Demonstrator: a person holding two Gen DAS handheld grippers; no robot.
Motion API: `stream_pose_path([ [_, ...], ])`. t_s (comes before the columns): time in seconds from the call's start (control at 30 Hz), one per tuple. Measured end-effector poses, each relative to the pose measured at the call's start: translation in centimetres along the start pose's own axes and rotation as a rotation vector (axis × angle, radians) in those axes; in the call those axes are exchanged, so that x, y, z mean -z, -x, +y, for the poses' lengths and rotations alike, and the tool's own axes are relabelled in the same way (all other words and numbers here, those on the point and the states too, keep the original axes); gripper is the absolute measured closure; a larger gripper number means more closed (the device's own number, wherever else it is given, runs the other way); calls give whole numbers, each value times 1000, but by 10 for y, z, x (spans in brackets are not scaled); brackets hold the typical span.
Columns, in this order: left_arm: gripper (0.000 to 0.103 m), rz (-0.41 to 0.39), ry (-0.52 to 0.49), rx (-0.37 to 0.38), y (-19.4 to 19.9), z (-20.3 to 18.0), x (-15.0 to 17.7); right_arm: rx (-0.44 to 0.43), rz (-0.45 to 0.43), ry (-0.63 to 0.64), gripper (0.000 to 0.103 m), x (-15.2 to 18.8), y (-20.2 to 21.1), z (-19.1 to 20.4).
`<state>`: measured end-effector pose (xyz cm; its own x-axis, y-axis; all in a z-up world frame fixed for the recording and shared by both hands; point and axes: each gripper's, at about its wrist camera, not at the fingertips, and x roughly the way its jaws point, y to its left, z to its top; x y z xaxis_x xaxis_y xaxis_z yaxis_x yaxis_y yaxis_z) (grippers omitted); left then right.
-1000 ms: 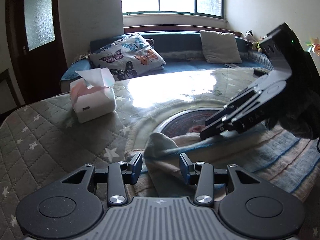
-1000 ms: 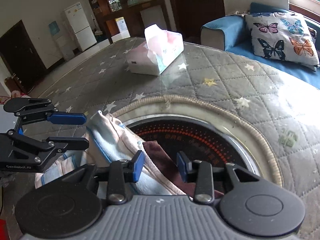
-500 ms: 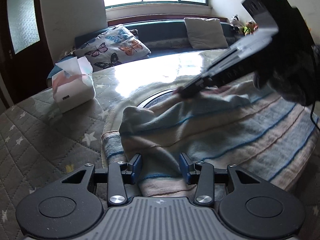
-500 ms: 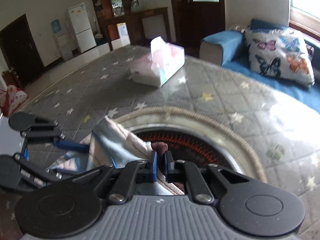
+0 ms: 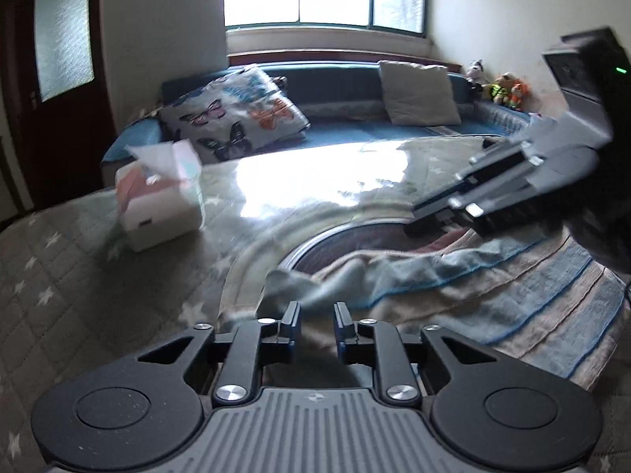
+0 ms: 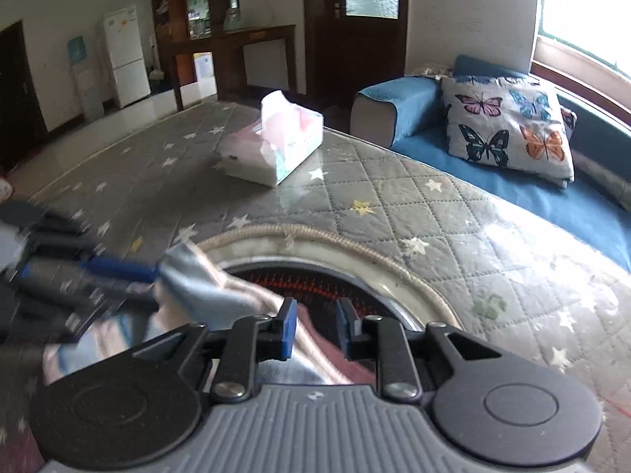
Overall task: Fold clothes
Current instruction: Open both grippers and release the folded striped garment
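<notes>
A striped blue, pink and grey cloth (image 5: 453, 291) lies folded on the quilted table, partly over the round inset heater (image 5: 355, 240). My left gripper (image 5: 316, 325) is open, its fingertips just behind the cloth's near corner. My right gripper (image 6: 313, 325) is open over the cloth's edge (image 6: 221, 295) and the heater (image 6: 315, 280). The right gripper also shows in the left wrist view (image 5: 441, 216), low over the cloth's far edge. The blurred left gripper (image 6: 94, 268) shows in the right wrist view beside the raised cloth corner.
A tissue box (image 5: 157, 205) stands on the star-patterned table cover (image 5: 59, 276) to the left; it also shows in the right wrist view (image 6: 276, 146). A blue sofa with a butterfly pillow (image 5: 236, 114) runs behind the table under the window.
The right gripper was shut on the cloth's edge half a second ago and has opened. The cloth, lifted then, now lies lower over itself. Both grippers have drawn back slightly.
</notes>
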<state>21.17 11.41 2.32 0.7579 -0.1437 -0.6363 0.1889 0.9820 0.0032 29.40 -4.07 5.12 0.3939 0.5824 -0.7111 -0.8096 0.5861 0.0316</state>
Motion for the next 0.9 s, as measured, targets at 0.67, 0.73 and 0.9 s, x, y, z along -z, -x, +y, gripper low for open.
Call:
stream_pose_path([
  [0.67, 89, 3, 67, 28, -15, 3, -21, 51, -6, -94, 81, 47, 13, 3],
  [0.73, 89, 26, 63, 28, -27, -3, -21, 31, -8, -93, 81, 45, 6, 9],
  [0.9, 89, 90, 94, -3, -50, 0, -13, 41, 17, -81, 81, 55, -4, 15],
])
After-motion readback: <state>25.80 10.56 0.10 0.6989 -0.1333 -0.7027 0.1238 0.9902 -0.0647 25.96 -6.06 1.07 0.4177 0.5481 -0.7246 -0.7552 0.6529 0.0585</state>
